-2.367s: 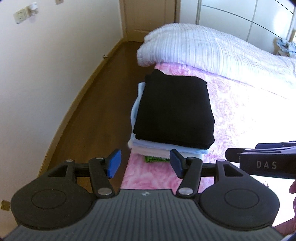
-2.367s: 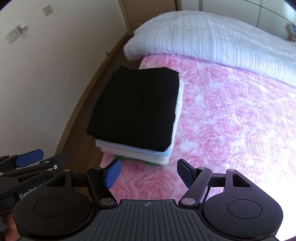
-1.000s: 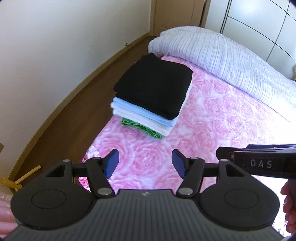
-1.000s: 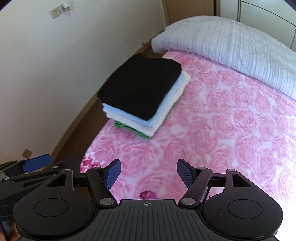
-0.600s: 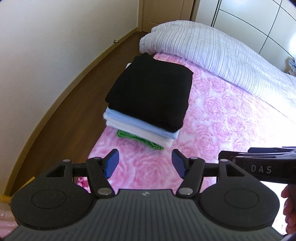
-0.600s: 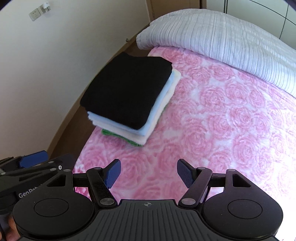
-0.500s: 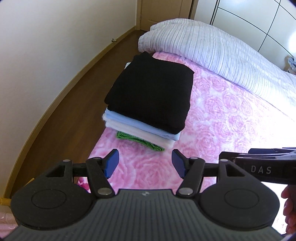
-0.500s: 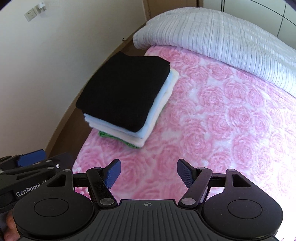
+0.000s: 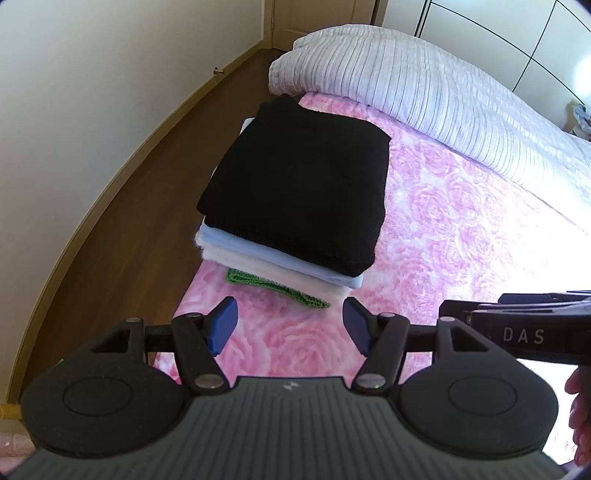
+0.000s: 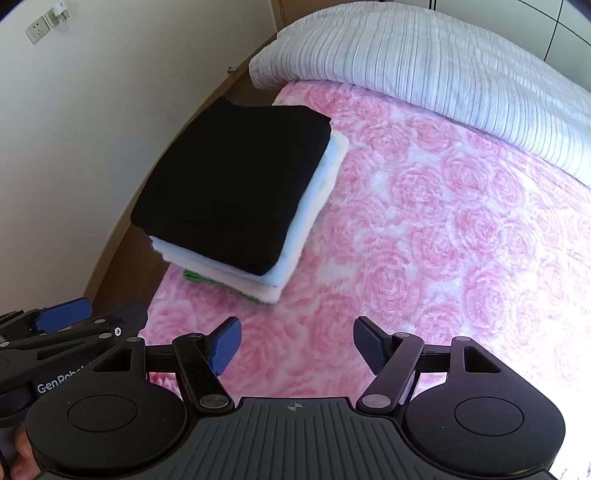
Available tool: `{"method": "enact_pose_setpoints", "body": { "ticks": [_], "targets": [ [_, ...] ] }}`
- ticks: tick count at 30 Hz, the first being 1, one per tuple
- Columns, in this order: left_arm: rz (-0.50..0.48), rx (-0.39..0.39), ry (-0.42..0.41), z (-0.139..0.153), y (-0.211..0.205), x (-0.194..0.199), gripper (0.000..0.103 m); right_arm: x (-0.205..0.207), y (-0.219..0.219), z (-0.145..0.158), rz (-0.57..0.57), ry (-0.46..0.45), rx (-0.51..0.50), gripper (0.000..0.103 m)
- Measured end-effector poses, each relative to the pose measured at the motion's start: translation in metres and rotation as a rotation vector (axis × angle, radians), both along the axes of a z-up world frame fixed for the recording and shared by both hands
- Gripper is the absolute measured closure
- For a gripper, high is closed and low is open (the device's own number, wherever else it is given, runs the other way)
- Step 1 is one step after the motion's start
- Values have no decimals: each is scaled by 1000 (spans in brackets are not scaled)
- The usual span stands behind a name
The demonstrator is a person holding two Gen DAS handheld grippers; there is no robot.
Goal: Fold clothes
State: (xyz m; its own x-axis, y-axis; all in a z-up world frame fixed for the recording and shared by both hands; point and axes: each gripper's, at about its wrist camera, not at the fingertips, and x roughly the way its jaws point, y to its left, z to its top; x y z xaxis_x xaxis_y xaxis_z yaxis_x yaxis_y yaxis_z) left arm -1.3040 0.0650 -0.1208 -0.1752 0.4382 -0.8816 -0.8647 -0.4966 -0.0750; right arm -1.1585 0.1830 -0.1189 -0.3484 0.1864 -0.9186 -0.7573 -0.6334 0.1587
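A stack of folded clothes sits at the left edge of the pink rose-patterned bed [image 9: 461, 229]. A black garment [image 9: 299, 184] lies on top, over a light blue one [image 9: 280, 258], a cream one [image 9: 258, 267] and a green one [image 9: 273, 286] at the bottom. The stack also shows in the right wrist view [image 10: 236, 177]. My left gripper [image 9: 290, 325] is open and empty, held just short of the stack's near edge. My right gripper [image 10: 295, 345] is open and empty, above bare bedspread [image 10: 443, 240] near the stack.
A striped white duvet [image 9: 424, 81] lies rolled across the far side of the bed. Wooden floor [image 9: 147, 166] and a cream wall [image 9: 92, 74] run along the left of the bed. White wardrobe doors [image 9: 498, 33] stand behind.
Both grippers have moved a little closer to the stack, which now looks larger in both views. Both stay open and empty. The stack has not moved.
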Motion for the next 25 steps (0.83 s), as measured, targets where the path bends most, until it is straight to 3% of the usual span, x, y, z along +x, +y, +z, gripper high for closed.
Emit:
{"method": "enact_pose_setpoints", "body": {
  "ticks": [17, 25],
  "targets": [
    [160, -22, 58, 10, -3, 41, 44, 16, 17, 8, 164, 25, 11, 32],
    [281, 25, 76, 13, -11, 81, 43, 41, 25, 5, 273, 22, 15, 32]
  ]
}}
